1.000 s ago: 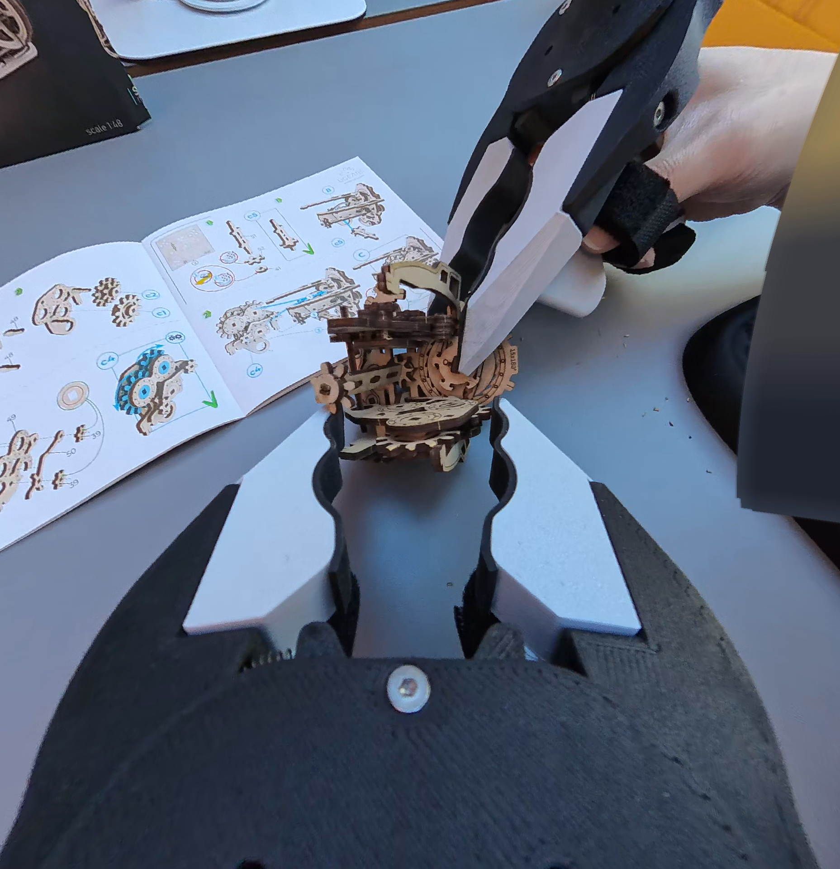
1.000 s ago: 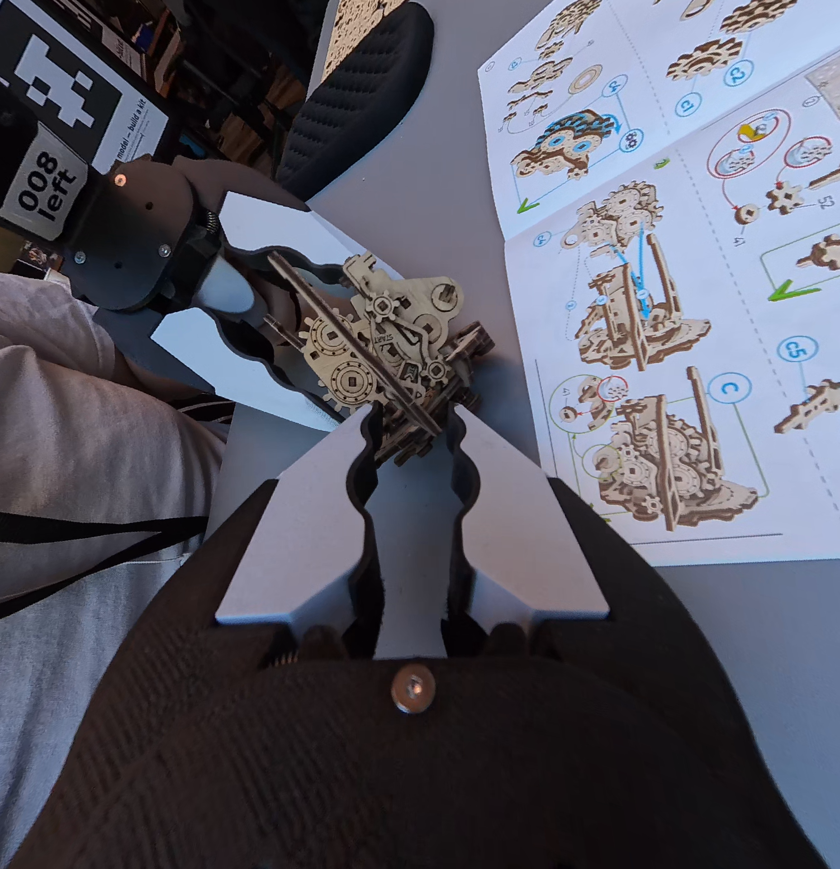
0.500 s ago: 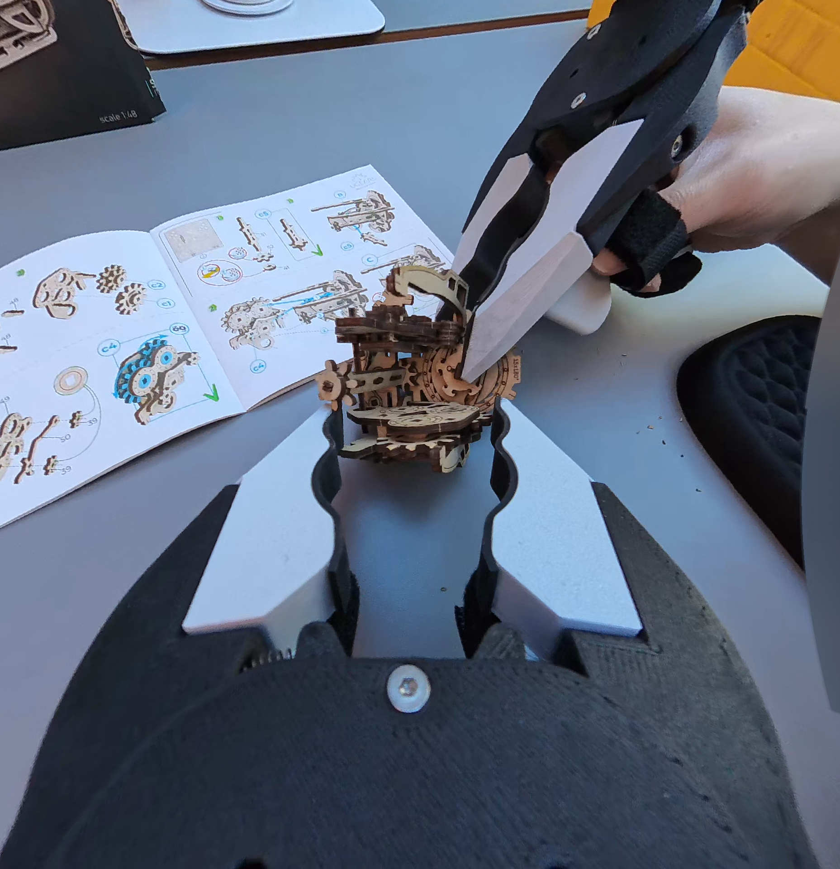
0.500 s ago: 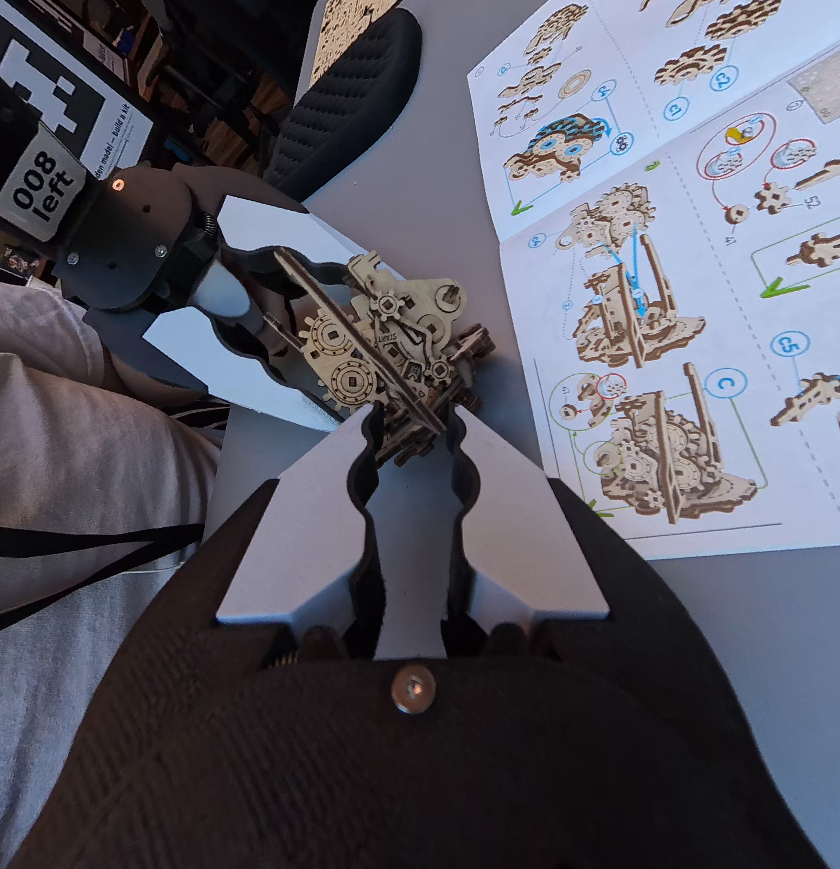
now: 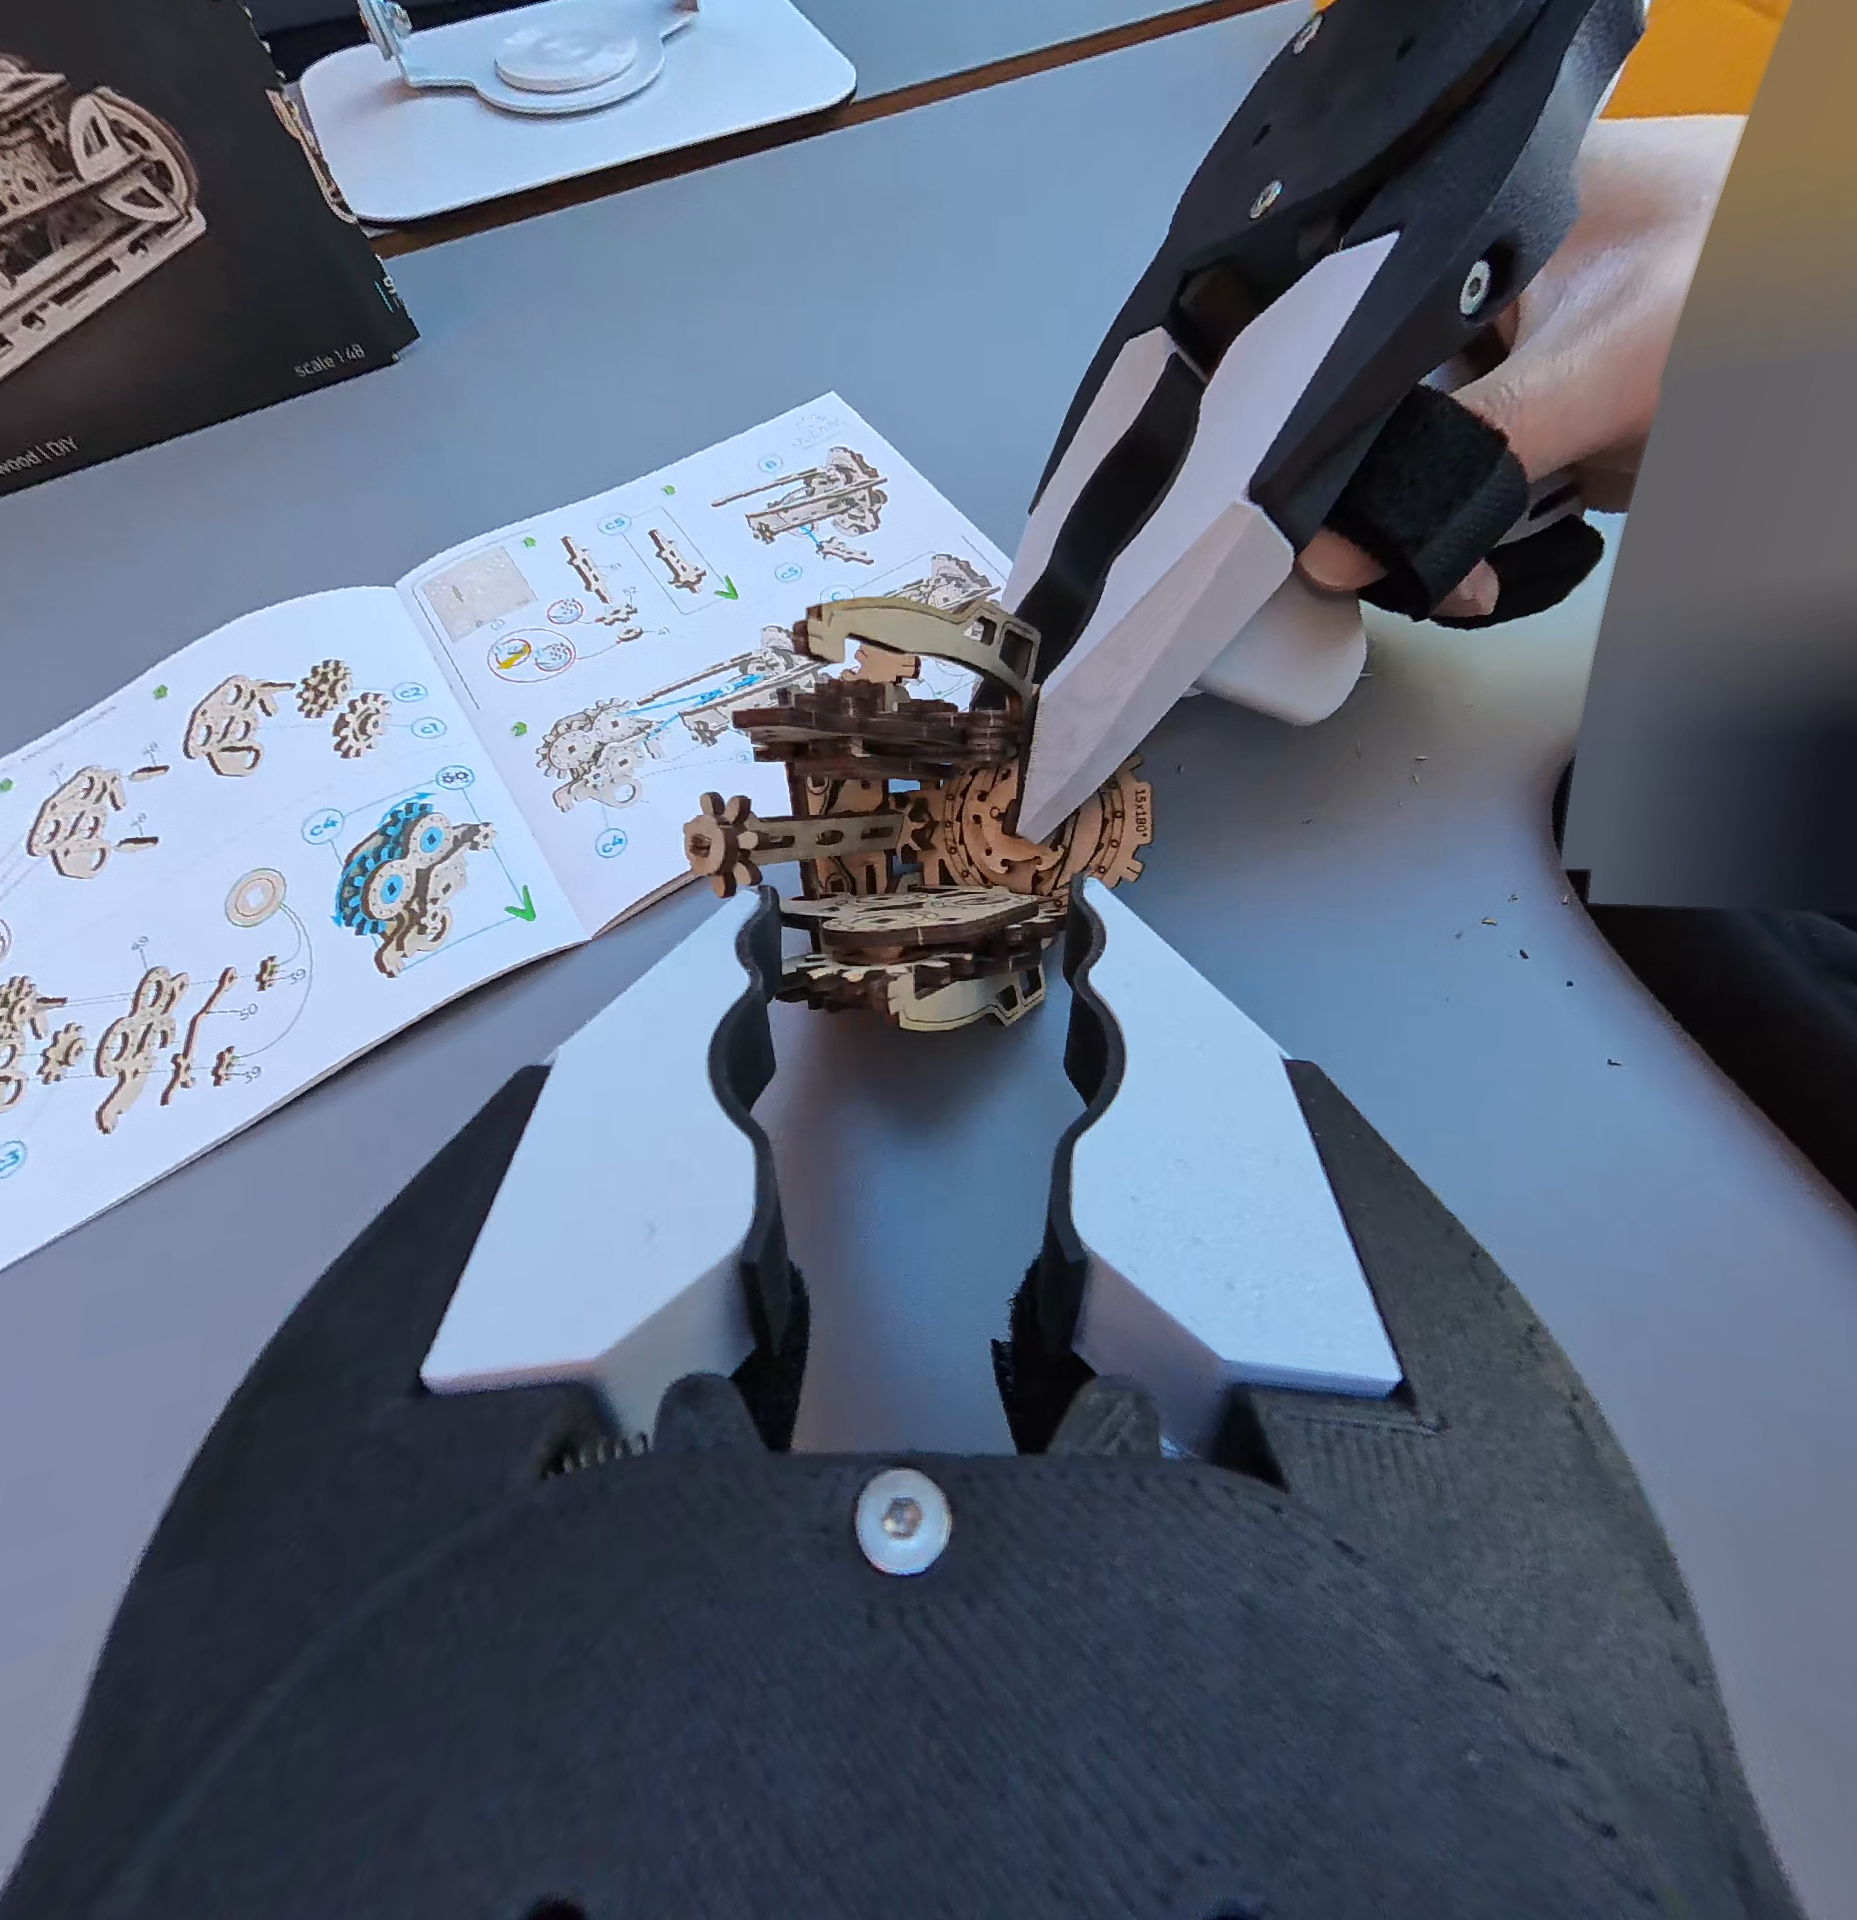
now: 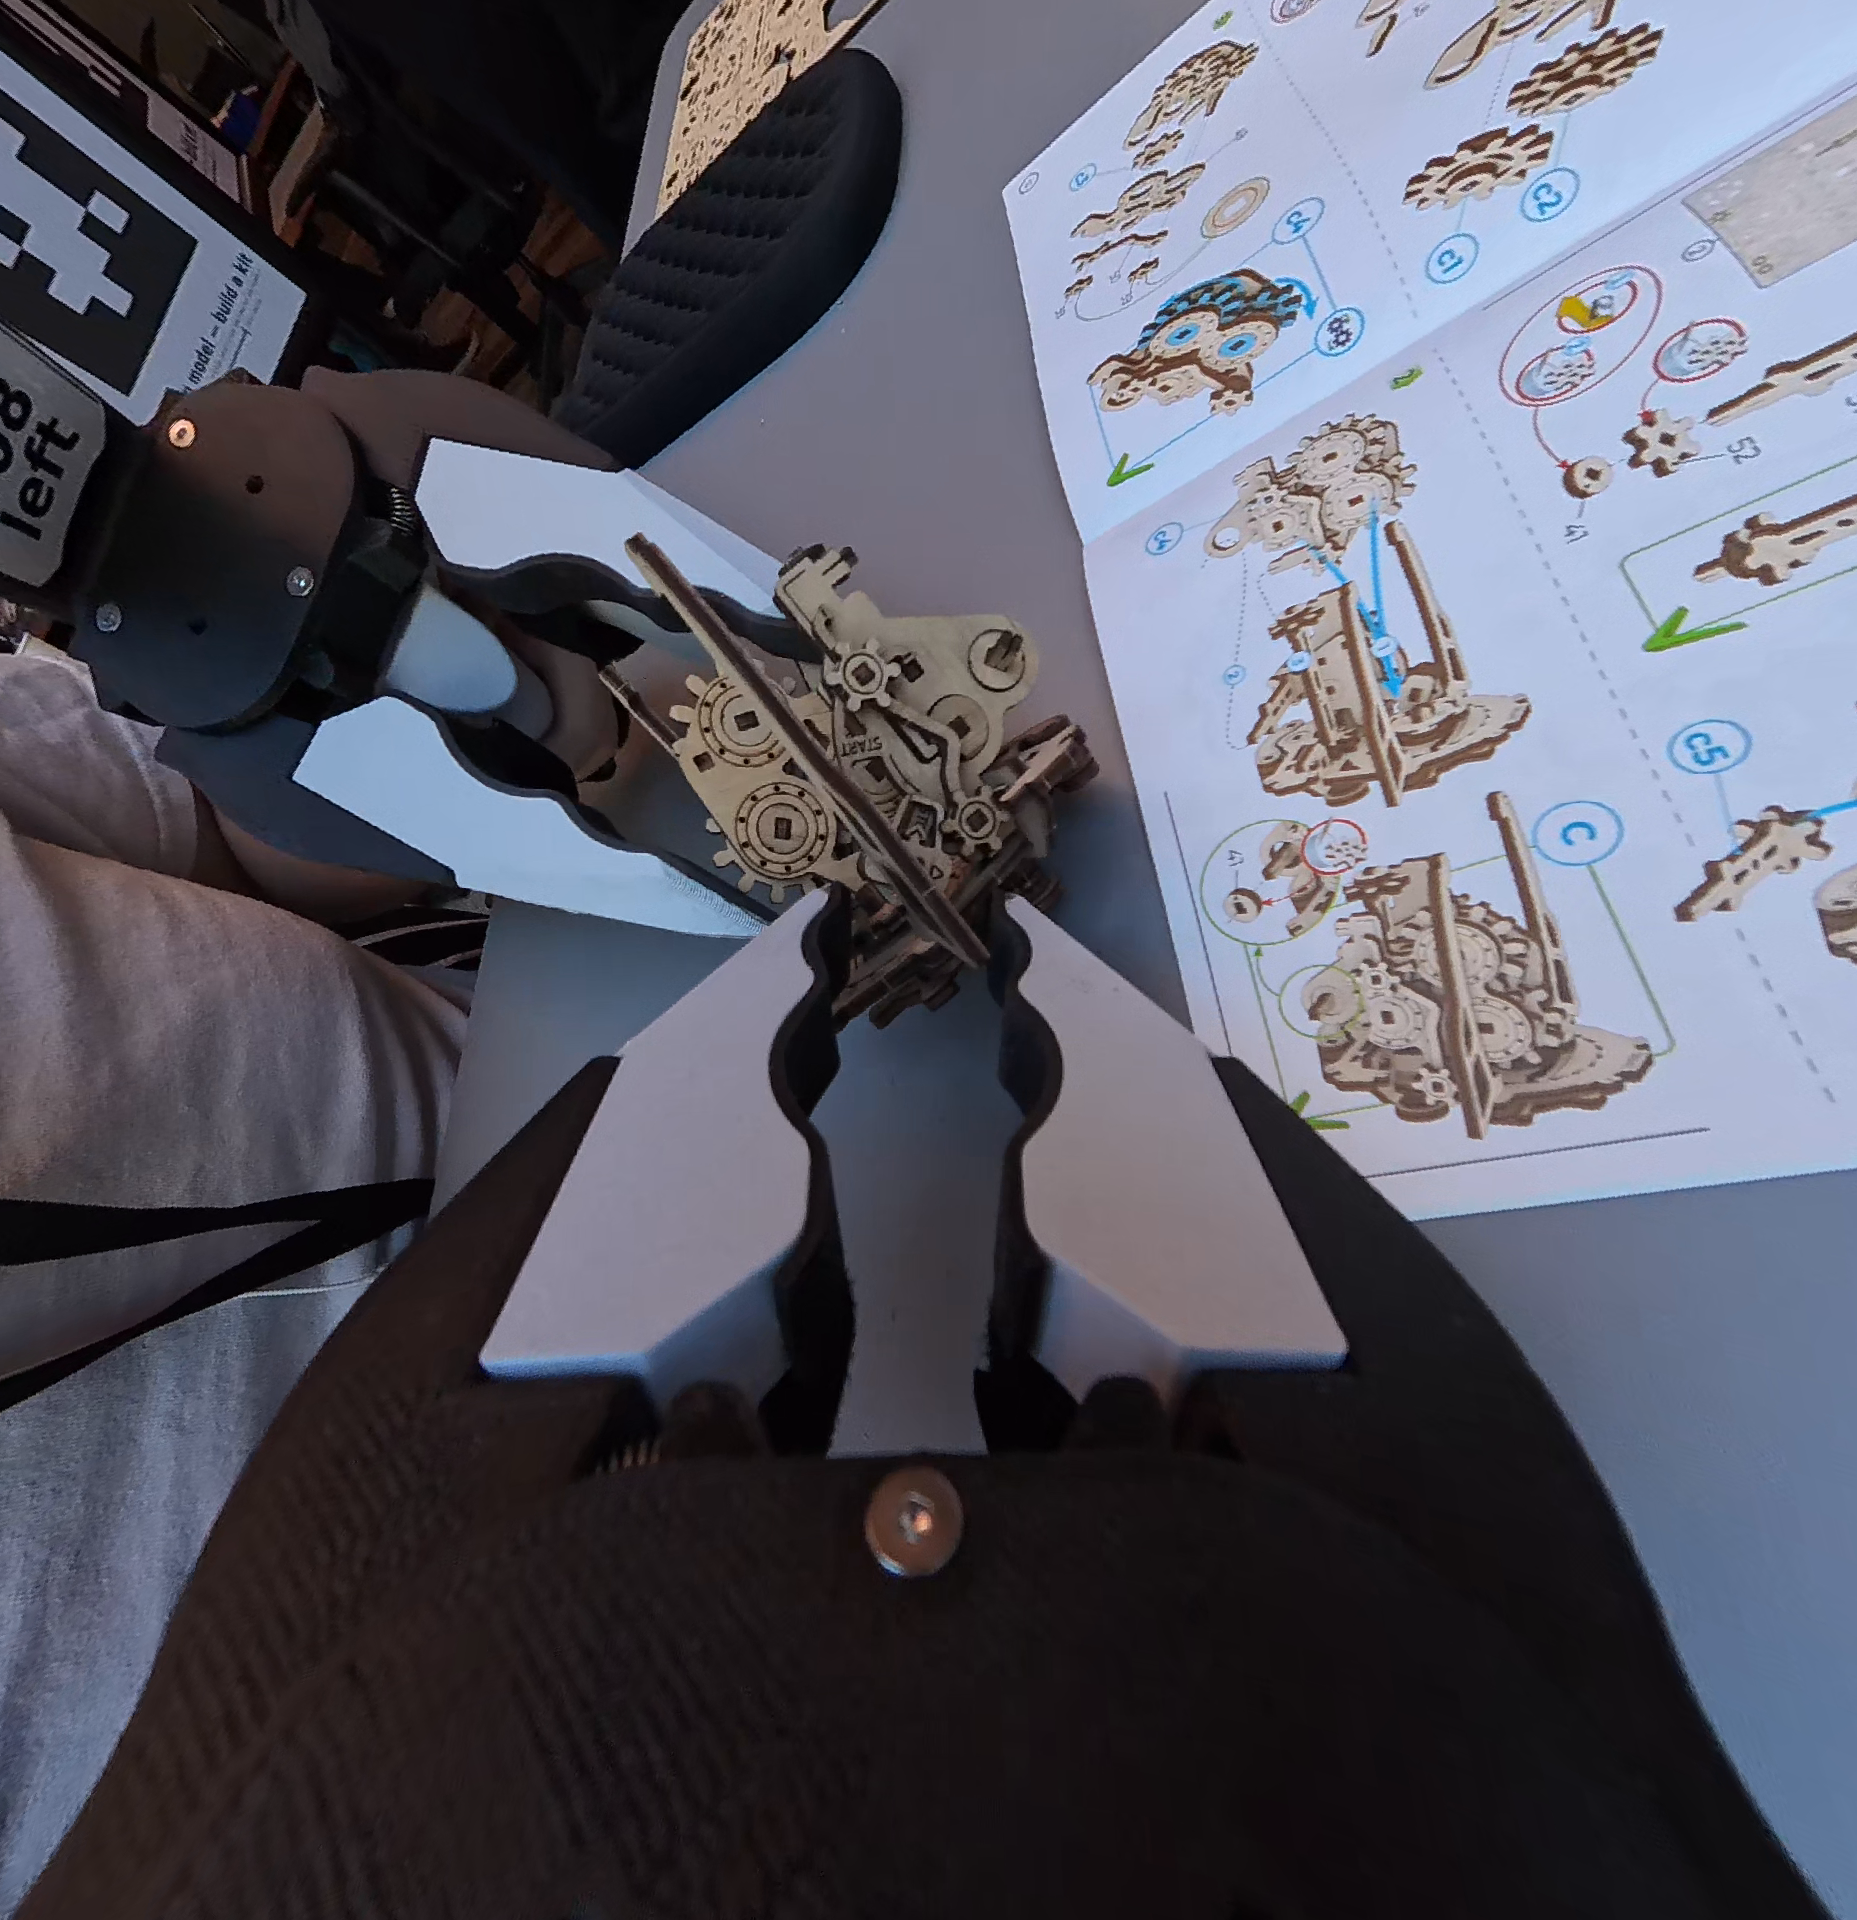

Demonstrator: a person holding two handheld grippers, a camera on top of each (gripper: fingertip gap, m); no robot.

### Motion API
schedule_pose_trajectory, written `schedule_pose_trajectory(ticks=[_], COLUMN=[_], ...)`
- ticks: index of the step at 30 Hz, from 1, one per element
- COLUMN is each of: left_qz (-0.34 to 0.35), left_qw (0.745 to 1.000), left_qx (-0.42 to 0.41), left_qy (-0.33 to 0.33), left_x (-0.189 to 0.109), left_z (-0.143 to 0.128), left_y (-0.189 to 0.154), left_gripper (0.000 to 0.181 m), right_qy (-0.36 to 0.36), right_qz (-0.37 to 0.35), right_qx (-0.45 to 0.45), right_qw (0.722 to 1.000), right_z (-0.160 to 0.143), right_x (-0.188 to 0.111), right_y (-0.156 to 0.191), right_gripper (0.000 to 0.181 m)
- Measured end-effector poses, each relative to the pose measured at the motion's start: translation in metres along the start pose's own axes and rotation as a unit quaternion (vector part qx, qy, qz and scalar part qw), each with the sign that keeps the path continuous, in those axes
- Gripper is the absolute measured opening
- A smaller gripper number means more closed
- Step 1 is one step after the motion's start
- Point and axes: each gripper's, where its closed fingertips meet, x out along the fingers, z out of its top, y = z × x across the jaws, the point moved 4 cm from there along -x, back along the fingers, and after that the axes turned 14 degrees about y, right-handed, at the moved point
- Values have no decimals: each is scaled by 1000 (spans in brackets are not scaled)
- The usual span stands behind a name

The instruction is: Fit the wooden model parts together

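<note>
The wooden model, a cluster of plywood gears and plates, is held just above the grey table. My left gripper is shut on its lower plates from the near side. My right gripper comes down from the upper right, shut on the model's upper right part beside a large gear. In the right wrist view the right gripper pinches a thin dark plate and the stacked layers of the model. The left gripper holds the model from the left.
An open instruction booklet lies left of the model and also shows in the right wrist view. A black kit box and a white stand base sit at the back. A black chair seat is beyond the table edge. A hand holds the right gripper. Left and right tips are no more than a few centimetres apart.
Both grippers keep their hold on the model. The left wrist view has tilted up a little, showing more of the box and stand. The right gripper has shifted slightly over the booklet.
</note>
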Motion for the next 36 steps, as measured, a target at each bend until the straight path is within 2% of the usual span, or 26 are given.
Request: schedule_pose_trajectory(ticks=[7, 27, 36], left_qz=[0, 62, 49], left_qw=[1000, 997, 998], left_qx=[-21, 42, 40], left_qy=[5, 9, 14], left_x=[0, -3, -2], left_z=[-1, 1, 1], left_y=[0, 0, 1], left_gripper=[54, 51, 51], right_qy=[-6, -15, -14], right_qz=[-6, -20, -23], right_qx=[8, 34, 22], right_qw=[1000, 999, 999], right_z=[0, -1, 0], right_x=[0, 2, 2], right_y=[0, 0, 0], right_gripper=[24, 24, 25])
